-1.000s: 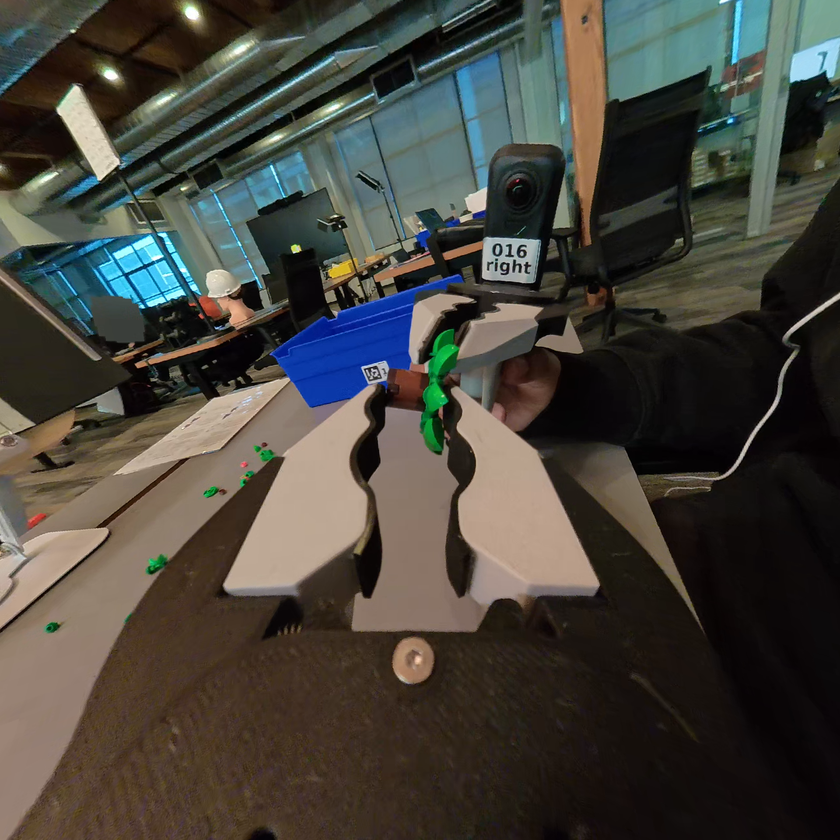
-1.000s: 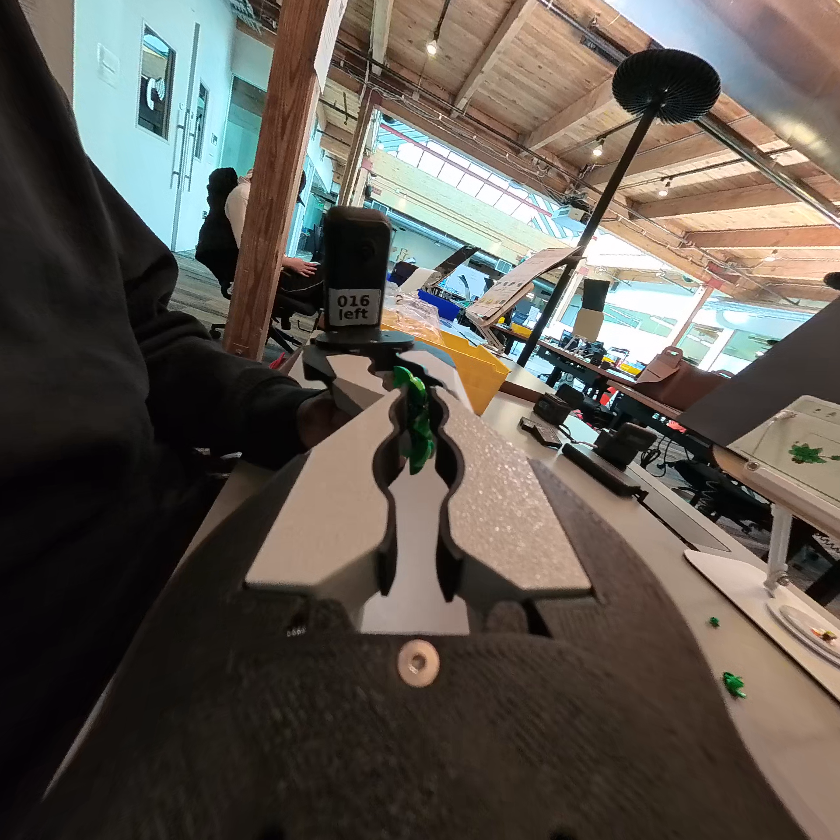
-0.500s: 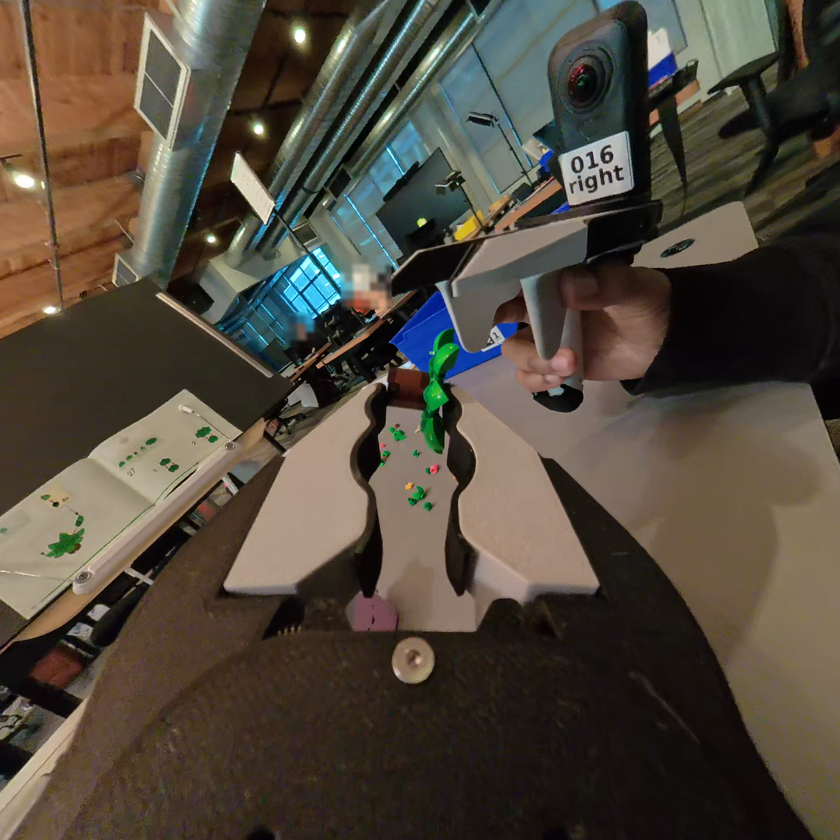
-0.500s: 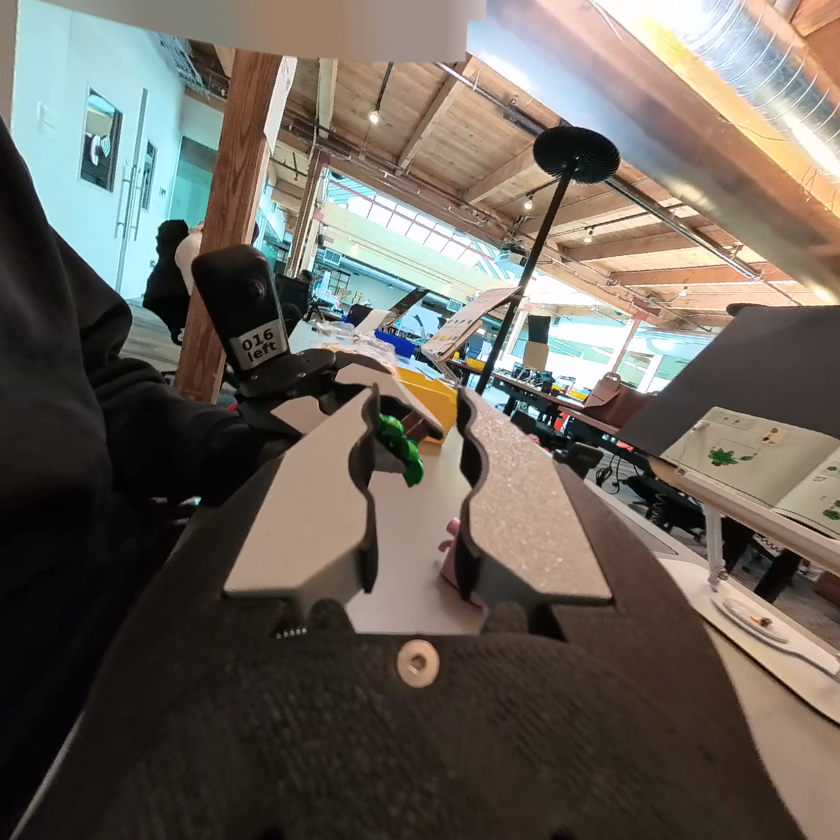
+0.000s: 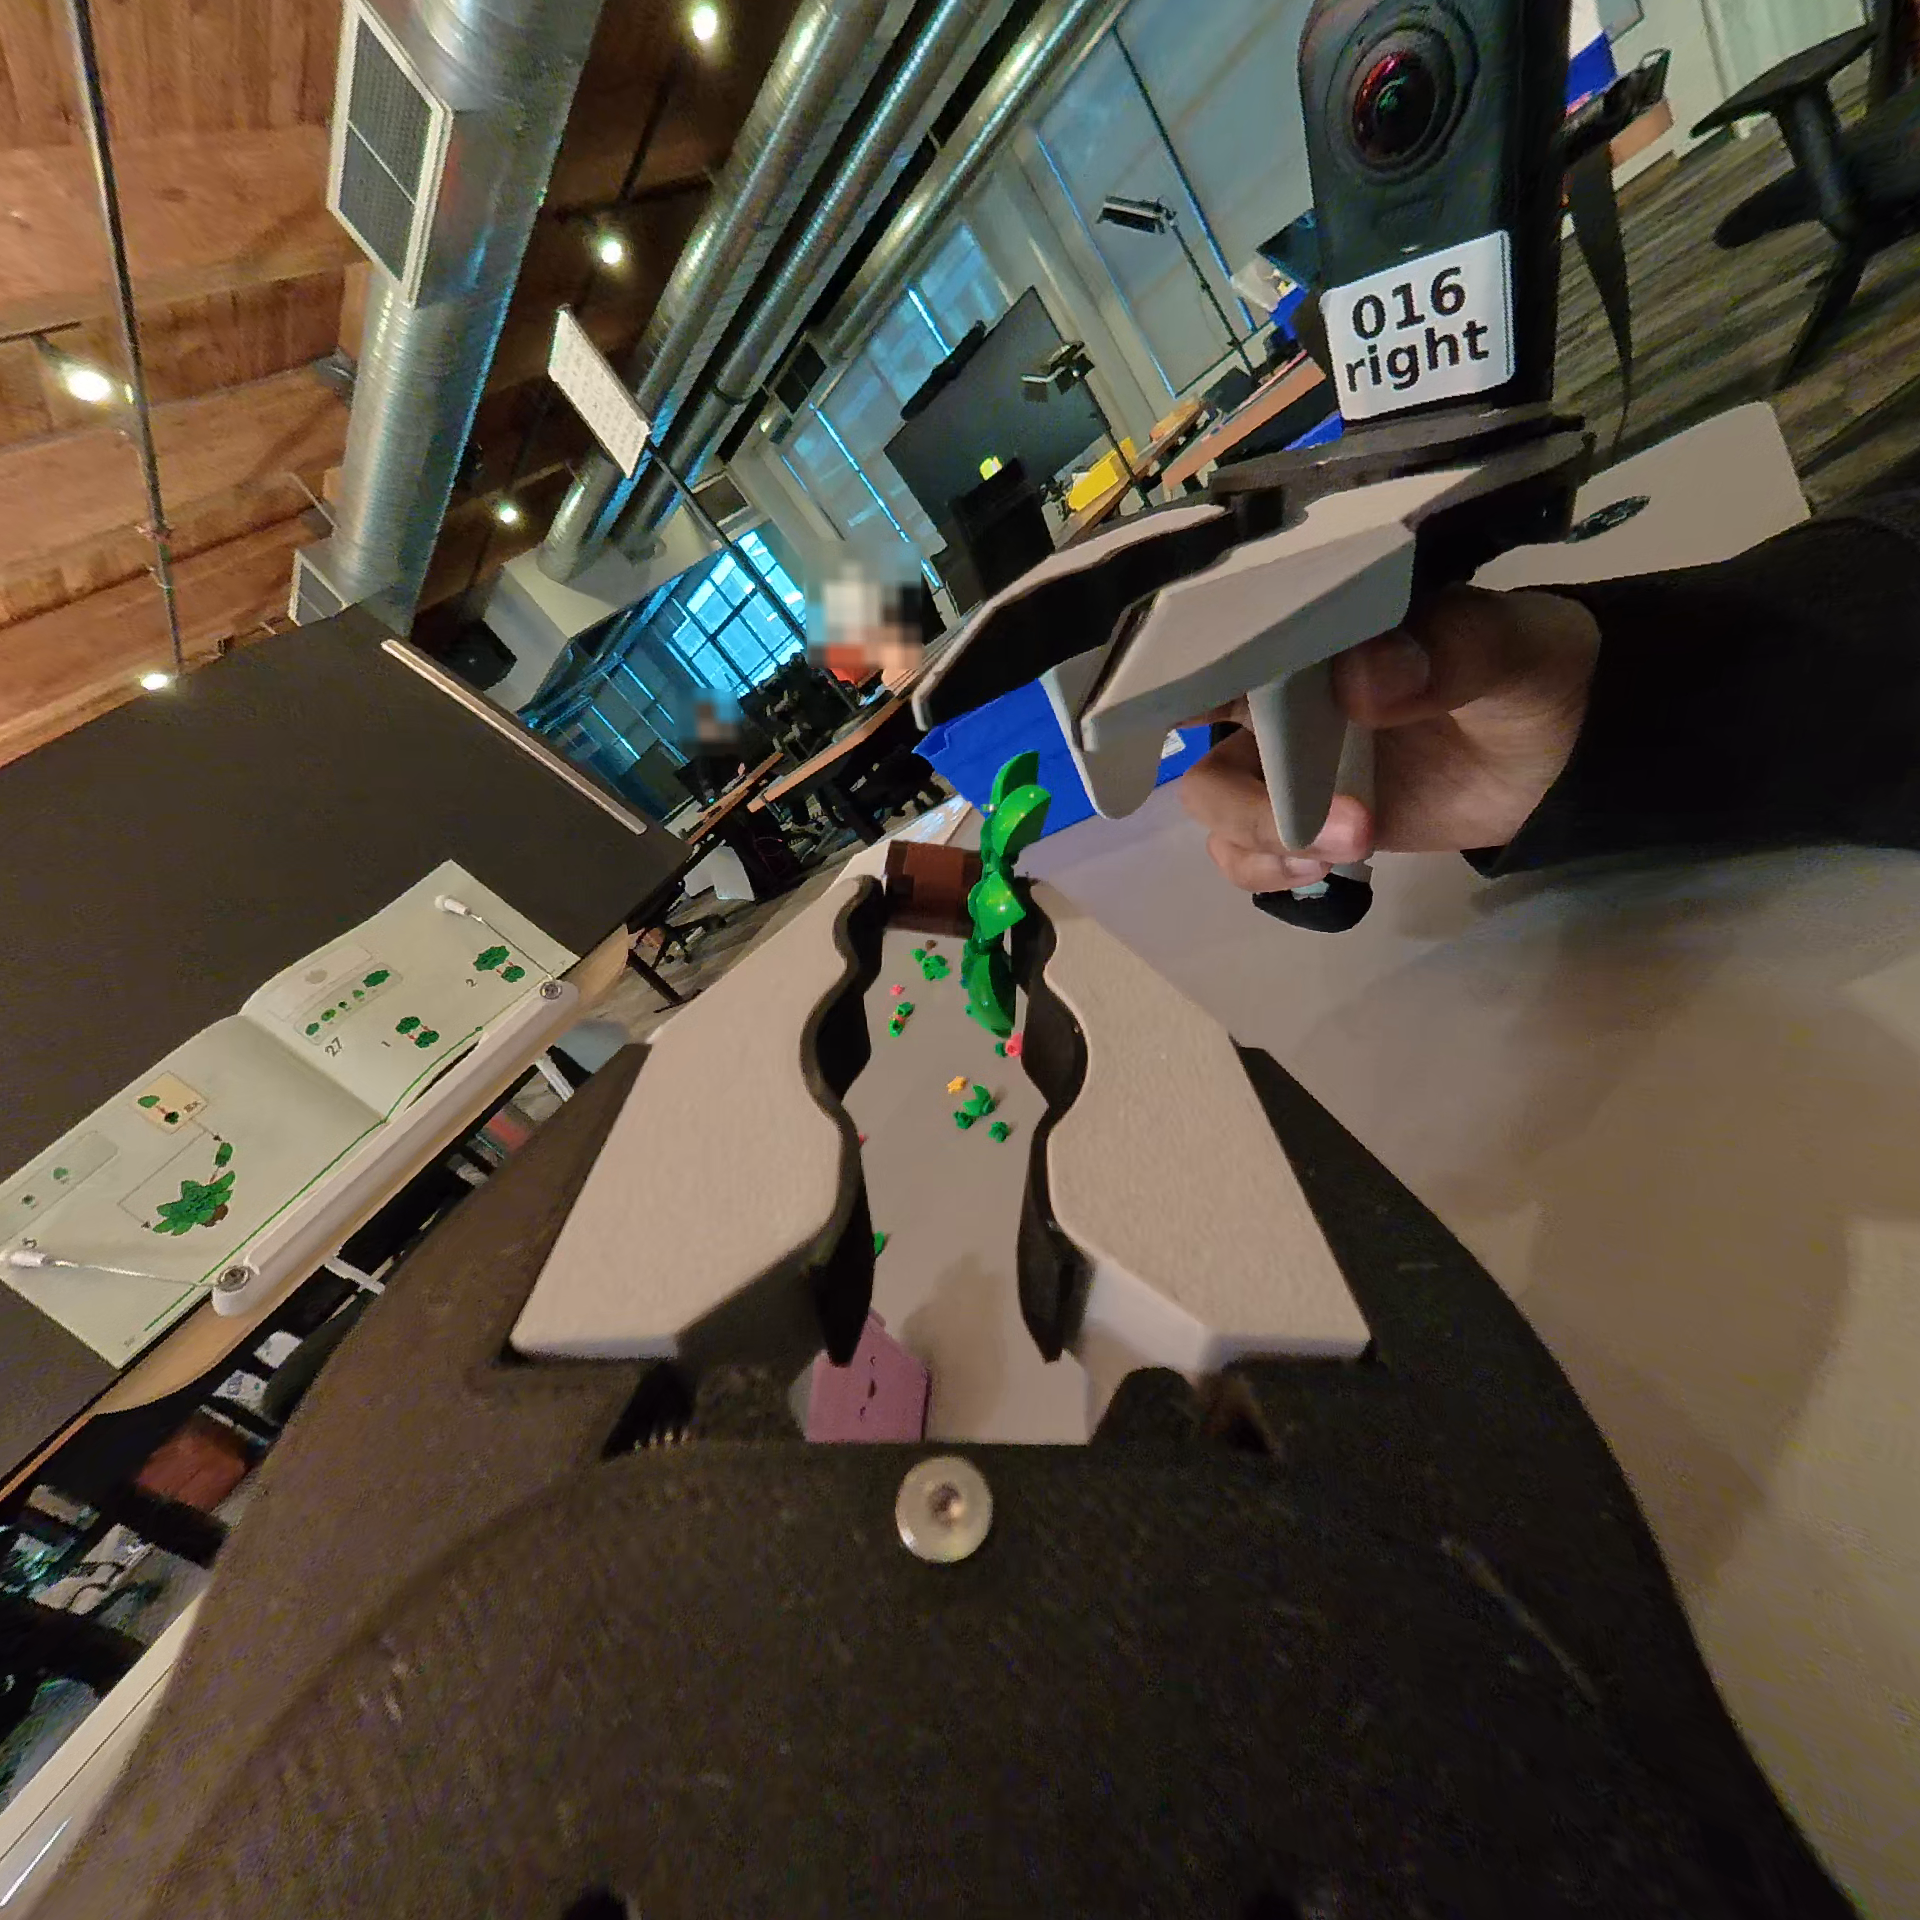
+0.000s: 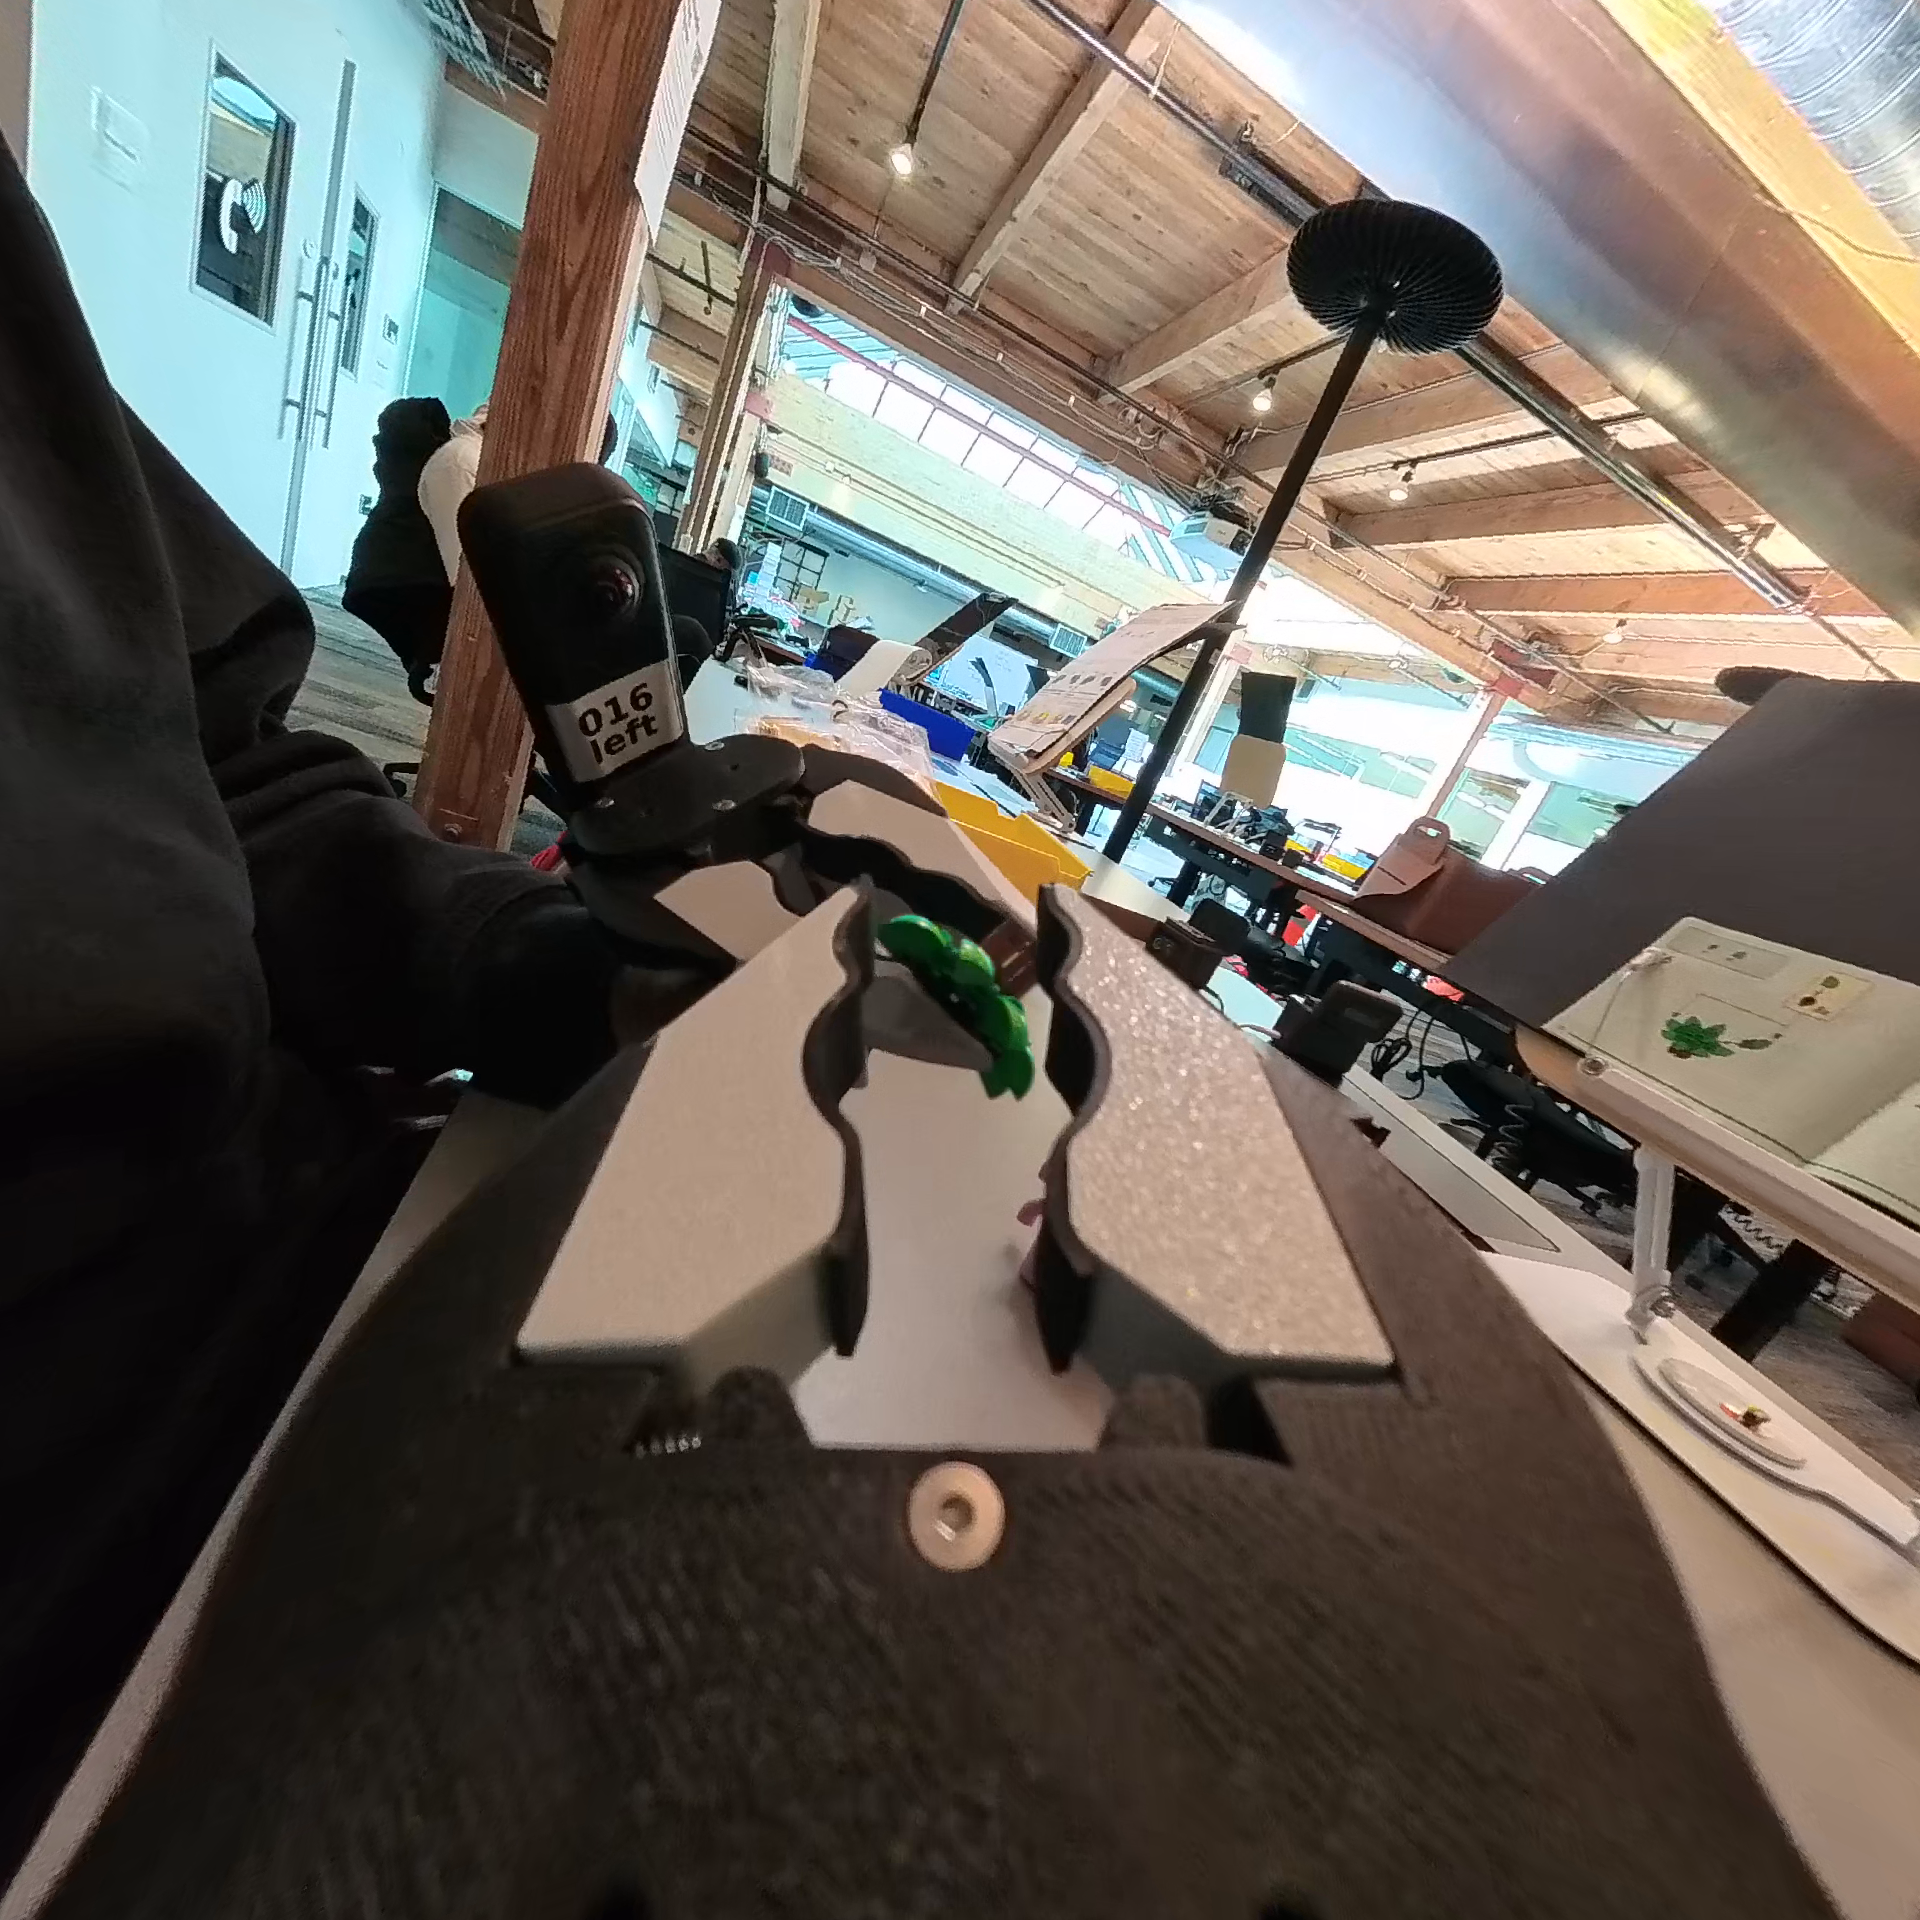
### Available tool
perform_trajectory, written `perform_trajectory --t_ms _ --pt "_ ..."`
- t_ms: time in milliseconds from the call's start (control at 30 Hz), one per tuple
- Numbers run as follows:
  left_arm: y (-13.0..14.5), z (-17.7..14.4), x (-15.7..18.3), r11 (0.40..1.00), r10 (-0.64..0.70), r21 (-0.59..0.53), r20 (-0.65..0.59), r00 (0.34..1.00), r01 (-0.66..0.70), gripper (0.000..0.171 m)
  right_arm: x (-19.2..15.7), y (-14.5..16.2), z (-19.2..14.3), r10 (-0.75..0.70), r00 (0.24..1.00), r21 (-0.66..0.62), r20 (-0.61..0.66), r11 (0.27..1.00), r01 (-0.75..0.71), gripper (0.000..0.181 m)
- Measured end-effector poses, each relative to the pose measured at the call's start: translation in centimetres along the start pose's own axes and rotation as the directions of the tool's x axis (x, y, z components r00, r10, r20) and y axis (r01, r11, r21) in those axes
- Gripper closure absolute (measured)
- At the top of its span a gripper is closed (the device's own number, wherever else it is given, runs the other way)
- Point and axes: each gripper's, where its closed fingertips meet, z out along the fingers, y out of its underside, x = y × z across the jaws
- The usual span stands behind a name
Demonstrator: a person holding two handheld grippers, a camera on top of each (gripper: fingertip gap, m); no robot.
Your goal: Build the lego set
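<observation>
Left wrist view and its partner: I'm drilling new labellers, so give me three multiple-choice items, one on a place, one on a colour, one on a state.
1. The instruction booklet sits: A on the floor; B on a stand left of the left gripper; C under the right gripper.
2. The leaf piece in the left gripper is: A red; B green; C yellow.
3. The right gripper is: A open, empty; B shut on a brick; C shut on paper.
Answers: B, it rests propped at left; B, bright green leaves; A, fingers apart, nothing between.
</observation>
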Motion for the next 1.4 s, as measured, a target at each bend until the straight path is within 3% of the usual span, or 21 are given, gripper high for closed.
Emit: perform_trajectory --t_ms 300,433,567,700,833,1067,1233,1400 --pt "0.0 0.0 0.0 1.0 0.009 -0.002 0.006 1.0 -0.009 0.153 0.3 0.8 0.2 -0.019 1.0 -0.043 -0.022 0.999 0.018 0.153" --pt "-0.3 -0.4 -1.1 0.991 0.13 -0.033 0.121 0.984 -0.127 0.152 1.1 0.7 -0.2 0.016 0.999 -0.023 -0.052 1.0 -0.017 0.152" --pt "-0.4 -0.2 -0.7 0.956 0.29 -0.096 0.171 0.942 -0.277 0.152 1.4 -0.4 -0.7 0.048 0.997 0.049 -0.059 0.998 -0.045 0.153" --pt "-0.4 -0.1 -0.1 0.905 0.422 -0.145 0.188 0.887 -0.399 0.153 3.2 -3.0 -2.8 0.194 0.979 0.252 -0.061 0.952 -0.173 0.156" --pt "-0.3 0.1 0.4 0.886 0.461 -0.157 0.181 0.869 -0.437 0.153 4.2 -3.6 -3.9 0.242 0.967 0.312 -0.077 0.927 -0.208 0.157" --pt "0.1 0.2 0.4 0.896 0.439 -0.156 0.162 0.884 -0.416 0.153 2.9 -1.3 -1.9 0.254 0.967 0.18 -0.027 0.953 -0.245 0.158" --pt "0.8 0.6 1.5 0.875 0.473 -0.168 0.096 0.876 -0.454 0.153 2.0 2.9 -0.5 0.576 0.813 -0.054 0.085 0.818 -0.573 0.152" --pt "1.4 0.9 1.9 0.865 0.484 -0.183 0.063 0.873 -0.466 0.153 1.6 3.8 -0.6 0.653 0.749 -0.127 0.11 0.757 -0.641 0.157"
